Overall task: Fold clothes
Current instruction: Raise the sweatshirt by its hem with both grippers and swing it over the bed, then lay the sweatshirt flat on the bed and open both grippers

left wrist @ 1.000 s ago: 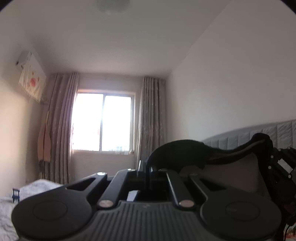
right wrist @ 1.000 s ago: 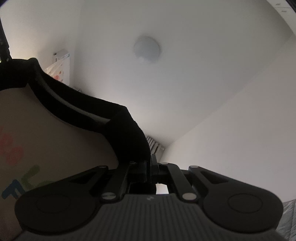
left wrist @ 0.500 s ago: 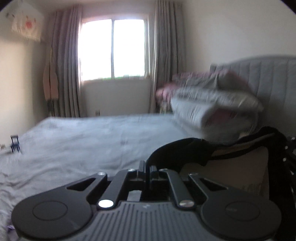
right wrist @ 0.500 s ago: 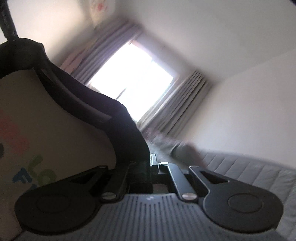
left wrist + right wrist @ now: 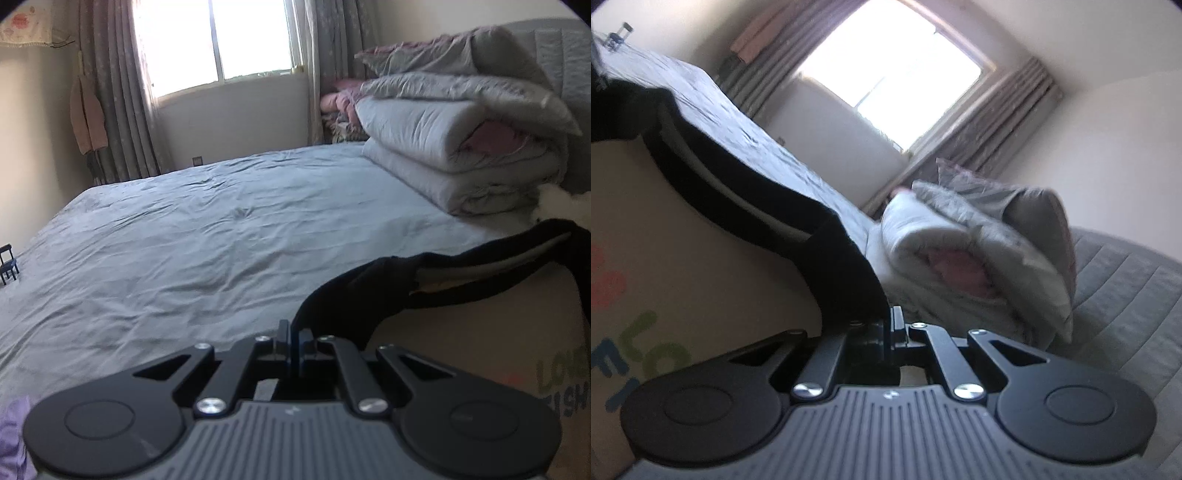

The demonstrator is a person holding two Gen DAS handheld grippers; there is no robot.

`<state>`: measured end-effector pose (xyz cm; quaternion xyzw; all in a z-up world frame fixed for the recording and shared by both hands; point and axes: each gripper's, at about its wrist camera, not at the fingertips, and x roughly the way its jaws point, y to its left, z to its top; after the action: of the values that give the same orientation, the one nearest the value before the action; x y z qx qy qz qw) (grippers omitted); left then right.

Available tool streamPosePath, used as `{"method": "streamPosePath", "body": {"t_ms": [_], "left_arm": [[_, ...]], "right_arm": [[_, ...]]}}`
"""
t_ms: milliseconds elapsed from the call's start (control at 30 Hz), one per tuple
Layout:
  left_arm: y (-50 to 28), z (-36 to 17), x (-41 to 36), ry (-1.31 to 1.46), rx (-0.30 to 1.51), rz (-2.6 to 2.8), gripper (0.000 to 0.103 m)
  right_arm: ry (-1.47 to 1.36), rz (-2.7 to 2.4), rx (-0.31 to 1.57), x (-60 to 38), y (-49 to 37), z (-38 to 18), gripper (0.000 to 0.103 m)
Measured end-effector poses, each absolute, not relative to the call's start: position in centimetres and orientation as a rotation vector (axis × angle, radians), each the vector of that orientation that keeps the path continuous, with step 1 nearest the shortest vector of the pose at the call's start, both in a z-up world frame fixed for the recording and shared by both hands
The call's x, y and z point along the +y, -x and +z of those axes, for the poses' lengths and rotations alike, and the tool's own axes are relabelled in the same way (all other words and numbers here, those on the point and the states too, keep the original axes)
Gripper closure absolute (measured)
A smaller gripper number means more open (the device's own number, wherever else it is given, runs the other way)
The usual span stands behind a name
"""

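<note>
- The left gripper (image 5: 294, 341) has its jaws pressed together on the black trim of a shirt (image 5: 480, 317); the tan cloth, with printed letters, hangs off to the right of the jaws.
- The right gripper (image 5: 891, 332) is likewise clamped on the black trim of the same shirt; here the tan body spreads to the left of the jaws, with red, green and blue print showing.
- So the shirt is held up between the two grippers by its top edge, stretched across from one pinch to the other; the black band sags in a curve between them.
- Ahead of both pairs of jaws lies the bed (image 5: 207, 236), its grey sheet wrinkled; far ahead and to the right sits a pile of bedding (image 5: 454, 147), and a purple cloth (image 5: 13, 435) shows at the left gripper's near left corner.
- Progress, as I judge it: no crease or fold shows in the part of the shirt in view; it is in the air and not yet lying folded; laying it flat on the bed and folding it appear to remain; the lower part of the shirt is out of view, so I cannot tell how it hangs.
</note>
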<state>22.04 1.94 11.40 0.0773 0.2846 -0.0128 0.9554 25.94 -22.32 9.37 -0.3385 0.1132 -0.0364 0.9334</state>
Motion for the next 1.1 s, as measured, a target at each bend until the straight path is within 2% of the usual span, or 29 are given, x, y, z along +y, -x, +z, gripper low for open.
{"method": "streamPosePath", "body": {"t_ms": [267,400,467,500,567,633,700,733,933,1100], "left_arm": [[-27.5,7.4,-0.6,-0.277,0.637,-0.008,0.099],[-29.2,5.5,-0.5,-0.295,0.679,-0.019,0.089],[-29.2,5.2,0.1,-0.289,0.688,-0.018,0.080],[-29.3,5.0,0.4,-0.286,0.692,-0.017,0.077],[-29.3,4.6,1.0,-0.279,0.701,-0.016,0.074],[-28.8,5.3,1.7,-0.283,0.695,-0.013,0.070],[-28.3,6.1,2.5,-0.278,0.688,-0.007,0.068],[-27.9,6.6,3.0,-0.264,0.682,0.001,0.066],[-22.6,9.9,6.1,-0.125,0.660,-0.021,0.061],[-14.1,9.0,7.5,-0.020,0.731,-0.056,0.061]], "right_arm": [[0.778,-0.094,0.312,-21.1,-28.2,6.2,0.101],[0.809,-0.077,0.389,-20.3,-28.7,3.3,0.101],[0.834,-0.059,0.448,-20.2,-29.2,1.5,0.093],[0.844,-0.052,0.473,-20.1,-29.3,0.7,0.086],[0.841,-0.051,0.500,-20.5,-29.2,0.0,0.074],[0.796,-0.054,0.508,-21.4,-28.7,0.5,0.070],[0.719,-0.056,0.525,-22.5,-27.6,1.7,0.057],[0.677,-0.058,0.530,-23.1,-27.0,2.5,0.054],[0.530,-0.029,0.544,-25.4,-20.7,5.6,0.052],[0.318,0.019,0.632,-29.3,-15.2,6.3,0.051]]}}
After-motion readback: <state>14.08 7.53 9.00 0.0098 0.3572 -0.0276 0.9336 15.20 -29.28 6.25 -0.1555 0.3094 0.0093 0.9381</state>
